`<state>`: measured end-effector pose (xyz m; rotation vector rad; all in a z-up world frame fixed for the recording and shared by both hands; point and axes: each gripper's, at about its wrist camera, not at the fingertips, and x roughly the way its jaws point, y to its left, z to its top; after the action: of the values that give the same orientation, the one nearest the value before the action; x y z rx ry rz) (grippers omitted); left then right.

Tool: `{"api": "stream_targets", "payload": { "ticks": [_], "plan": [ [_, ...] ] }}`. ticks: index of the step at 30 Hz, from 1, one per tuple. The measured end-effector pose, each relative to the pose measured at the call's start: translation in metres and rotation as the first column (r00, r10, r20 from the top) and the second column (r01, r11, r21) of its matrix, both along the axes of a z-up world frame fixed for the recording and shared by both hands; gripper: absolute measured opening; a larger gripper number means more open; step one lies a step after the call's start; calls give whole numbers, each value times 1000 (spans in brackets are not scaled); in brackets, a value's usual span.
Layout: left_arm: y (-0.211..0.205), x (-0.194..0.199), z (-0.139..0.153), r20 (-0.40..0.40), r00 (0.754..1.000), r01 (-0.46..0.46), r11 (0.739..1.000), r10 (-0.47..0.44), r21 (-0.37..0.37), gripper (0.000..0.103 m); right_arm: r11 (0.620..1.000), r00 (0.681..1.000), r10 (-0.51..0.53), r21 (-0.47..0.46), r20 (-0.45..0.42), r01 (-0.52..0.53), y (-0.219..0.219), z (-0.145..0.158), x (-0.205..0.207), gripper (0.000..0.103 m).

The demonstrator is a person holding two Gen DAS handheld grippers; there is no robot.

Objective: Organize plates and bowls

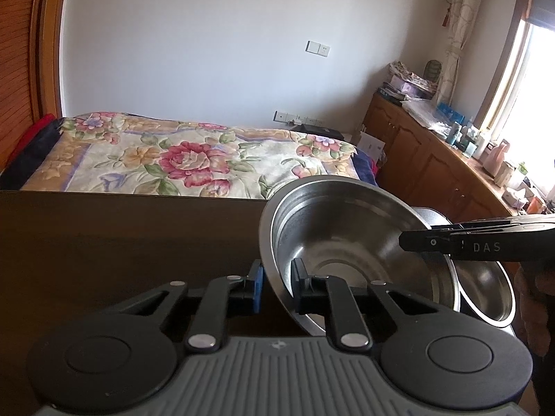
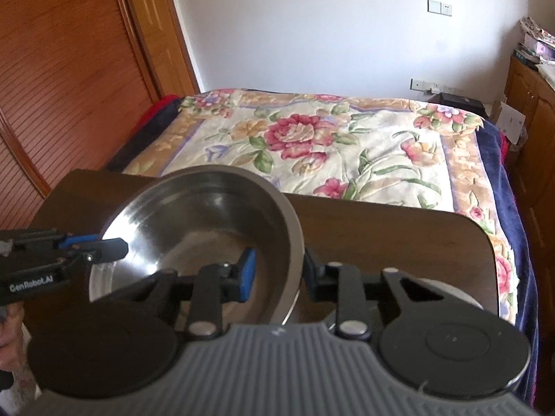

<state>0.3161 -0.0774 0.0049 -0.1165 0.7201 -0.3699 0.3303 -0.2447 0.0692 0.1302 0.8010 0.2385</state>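
A steel bowl (image 1: 340,239) is held tilted above the dark wooden table (image 1: 121,235) by both grippers. My left gripper (image 1: 277,284) is shut on its left rim. My right gripper (image 2: 277,270) is shut on the opposite rim of the same bowl (image 2: 208,222). Each gripper shows in the other's view, the right one (image 1: 409,241) and the left one (image 2: 118,246). A second steel bowl (image 1: 485,291) sits on the table under and to the right of the held one. In the right wrist view another steel bowl rim (image 2: 100,284) shows beneath the held bowl.
A bed with a floral blanket (image 1: 194,156) stands just beyond the table's far edge. Wooden cabinets with clutter (image 1: 451,152) line the right wall under a window. A wooden door (image 2: 69,86) is at the left. A pale round dish (image 2: 451,291) lies behind my right gripper.
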Motion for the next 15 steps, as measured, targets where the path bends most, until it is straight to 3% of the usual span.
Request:
{"api": "stream_targets", "payload": {
  "ticks": [15],
  "plan": [
    [16, -17, 22, 61, 997, -56, 998, 56, -6, 34, 999, 996, -32, 34, 83, 29, 5, 15, -12, 15]
  ]
}}
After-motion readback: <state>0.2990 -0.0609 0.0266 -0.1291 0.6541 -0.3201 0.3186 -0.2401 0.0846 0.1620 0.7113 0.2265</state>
